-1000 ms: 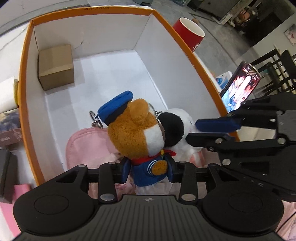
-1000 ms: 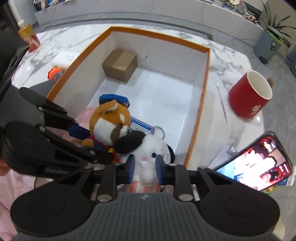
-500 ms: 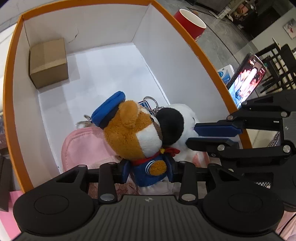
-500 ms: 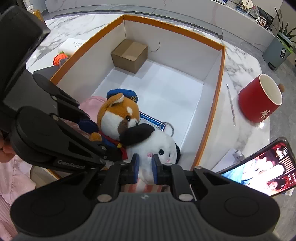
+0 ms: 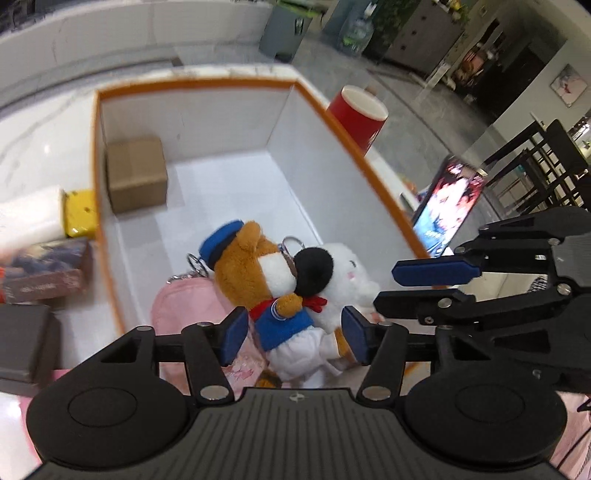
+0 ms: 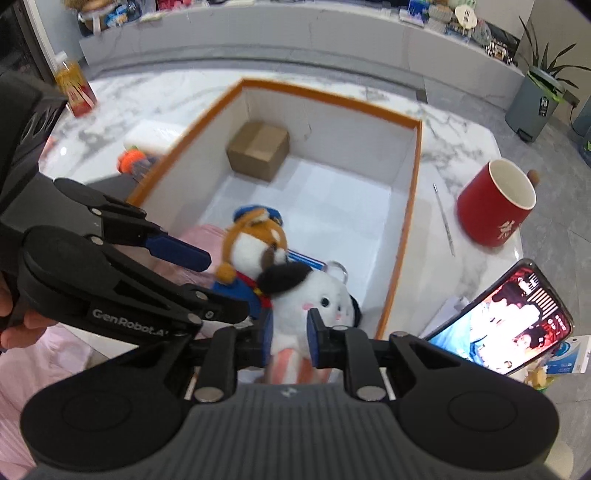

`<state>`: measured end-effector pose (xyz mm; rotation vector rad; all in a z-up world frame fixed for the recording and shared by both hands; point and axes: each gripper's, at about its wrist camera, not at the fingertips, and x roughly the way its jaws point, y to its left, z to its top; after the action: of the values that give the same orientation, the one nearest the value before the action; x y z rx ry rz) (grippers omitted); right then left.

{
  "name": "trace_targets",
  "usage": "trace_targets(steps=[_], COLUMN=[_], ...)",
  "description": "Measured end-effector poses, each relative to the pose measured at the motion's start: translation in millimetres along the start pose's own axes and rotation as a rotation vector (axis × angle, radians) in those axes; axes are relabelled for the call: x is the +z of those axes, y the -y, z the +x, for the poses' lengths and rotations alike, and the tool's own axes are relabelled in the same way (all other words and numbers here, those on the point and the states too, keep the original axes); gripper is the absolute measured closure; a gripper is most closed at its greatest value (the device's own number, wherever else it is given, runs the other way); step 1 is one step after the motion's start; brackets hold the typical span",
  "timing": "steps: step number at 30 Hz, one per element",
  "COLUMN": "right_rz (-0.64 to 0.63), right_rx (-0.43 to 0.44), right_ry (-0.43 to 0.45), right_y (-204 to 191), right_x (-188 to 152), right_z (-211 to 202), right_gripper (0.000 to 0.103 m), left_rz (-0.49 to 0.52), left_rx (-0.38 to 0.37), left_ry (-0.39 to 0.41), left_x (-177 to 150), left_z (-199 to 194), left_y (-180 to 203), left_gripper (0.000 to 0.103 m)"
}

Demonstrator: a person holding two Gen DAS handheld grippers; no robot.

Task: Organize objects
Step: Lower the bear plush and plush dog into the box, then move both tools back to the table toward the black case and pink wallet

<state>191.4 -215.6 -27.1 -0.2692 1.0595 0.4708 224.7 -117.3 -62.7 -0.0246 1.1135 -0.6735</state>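
Left gripper point(image 5: 291, 338) opening around the sailor plush point(image 5: 273, 291) (pads clear); right gripper point(image 6: 290, 341) clamps the white plush point(image 6: 314, 306).

**Lived-in home, open living and dining area**

Work surface is a white marble-veined tabletop point(image 6: 461, 155) with household clutter: glossy red ceramic mug point(image 6: 496, 206), propped smartphone playing a video point(image 6: 517, 314), orange-rimmed white cardboard box point(image 6: 417, 177). Behind it, a long pale stone counter point(image 6: 295, 33) crowded with small ornaments. Grey pedal bin point(image 6: 532, 107) and spiky green potted plant point(image 6: 546, 70) by the wall. Black slat-backed dining chairs point(image 5: 535, 162), dark cabinet point(image 5: 417, 40), framed picture point(image 5: 569, 85).
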Motion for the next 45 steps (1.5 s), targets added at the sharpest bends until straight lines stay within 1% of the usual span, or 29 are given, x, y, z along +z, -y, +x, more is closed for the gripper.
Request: trace_targets(steps=[1,5,8,11,13,15,18,22,24,27,30,35,36,38,39,40,45], right_rz=[0.005,-0.007,-0.027,-0.049,-0.076,-0.105,-0.141,-0.174,-0.200,-0.245,-0.277,-0.352,-0.367,-0.401,-0.416,-0.431,-0.473], right_rx=[0.013,0.063,0.116,0.177,0.197,0.216,0.241,0.261,0.234,0.210,0.188,0.149,0.146,0.138,0.136,0.134,0.135], right_ry=[0.013,0.069,0.105,0.122,0.132,0.136,0.126,0.099,0.078,0.044,0.007,-0.027,-0.033,-0.043,-0.046,-0.050,-0.078], right_y=[-2,-23,-43,-65,-80,-97,-121,-148,-159,-173,-180,-180,-180,-181,-182,-183,-184], right_x=[0,4,11,19,25,31,40,52,57,61,66,72,74,76,78,79,84], right_z=[-5,-25,-32,-34,-34,-30,-20,1,14,35,53,69,71,76,78,81,91], right_gripper=[0.077,0.077,0.077,0.077,0.077,0.077,0.077,0.077,0.077,0.077,0.078,0.077,0.076,0.070,0.069,0.068,0.066], left_rz=[0.007,0.001,-0.002,-0.009,-0.019,-0.037,-0.066,-0.065,-0.059,-0.052,-0.042,-0.051,-0.053,-0.063,-0.066,-0.063,-0.035], left_rx=[0.009,0.028,0.093,0.155,0.194,0.231,0.265,0.292,0.297,0.272,0.292,0.258,0.260,0.269,0.275,0.281,0.275], left_ry=[0.014,0.084,0.124,0.136,0.146,0.147,0.141,0.142,0.139,0.141,0.154,0.125,0.120,0.104,0.094,0.086,0.030], left_x=[1,-5,-10,-20,-27,-33,-42,-50,-55,-64,-68,-60,-58,-53,-50,-48,-40], left_z=[-8,-53,-81,-103,-113,-118,-124,-119,-114,-106,-97,-76,-73,-66,-62,-59,-46], left_y=[0,-13,-27,-44,-55,-68,-91,-110,-118,-129,-137,-148,-150,-154,-156,-157,-163], left_gripper=[0.037,0.037,0.037,0.037,0.037,0.037,0.036,0.031,0.028,0.022,0.016,0.016,0.016,0.016,0.016,0.012,0.011])
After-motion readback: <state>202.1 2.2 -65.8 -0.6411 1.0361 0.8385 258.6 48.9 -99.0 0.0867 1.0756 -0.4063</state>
